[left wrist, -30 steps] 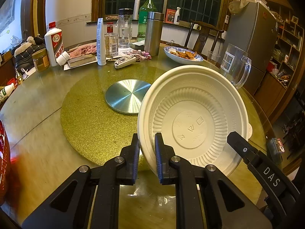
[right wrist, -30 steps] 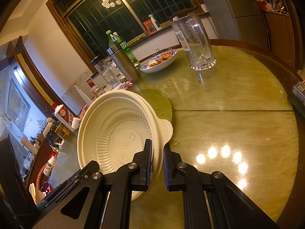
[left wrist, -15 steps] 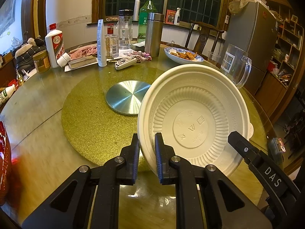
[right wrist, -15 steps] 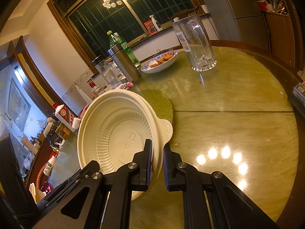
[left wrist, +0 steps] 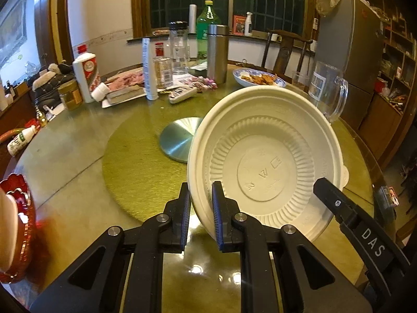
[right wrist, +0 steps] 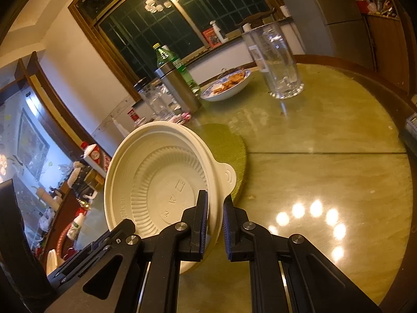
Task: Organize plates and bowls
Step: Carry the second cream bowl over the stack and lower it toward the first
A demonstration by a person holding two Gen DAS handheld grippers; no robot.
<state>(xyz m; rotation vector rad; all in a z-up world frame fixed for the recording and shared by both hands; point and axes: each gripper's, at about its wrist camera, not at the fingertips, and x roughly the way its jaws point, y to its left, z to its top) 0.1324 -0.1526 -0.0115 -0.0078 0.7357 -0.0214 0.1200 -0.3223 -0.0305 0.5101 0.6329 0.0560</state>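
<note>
Pinching the cream disposable bowl (left wrist: 265, 161) at its nine and three o'clock rims, left gripper (left wrist: 200, 195) and right gripper (right wrist: 215, 203) are clamping thin, light, flexible plastic.

The cream bowl (left wrist: 263, 161) hides part of the silver disc (left wrist: 178, 138) at the bench's middle and the near side of the blue-rimmed dish (left wrist: 258, 78). At the bench's left edge a red object (left wrist: 18, 224) is blurred and cut off. The embossed marks on the bowl's base are too faint to read.
</note>
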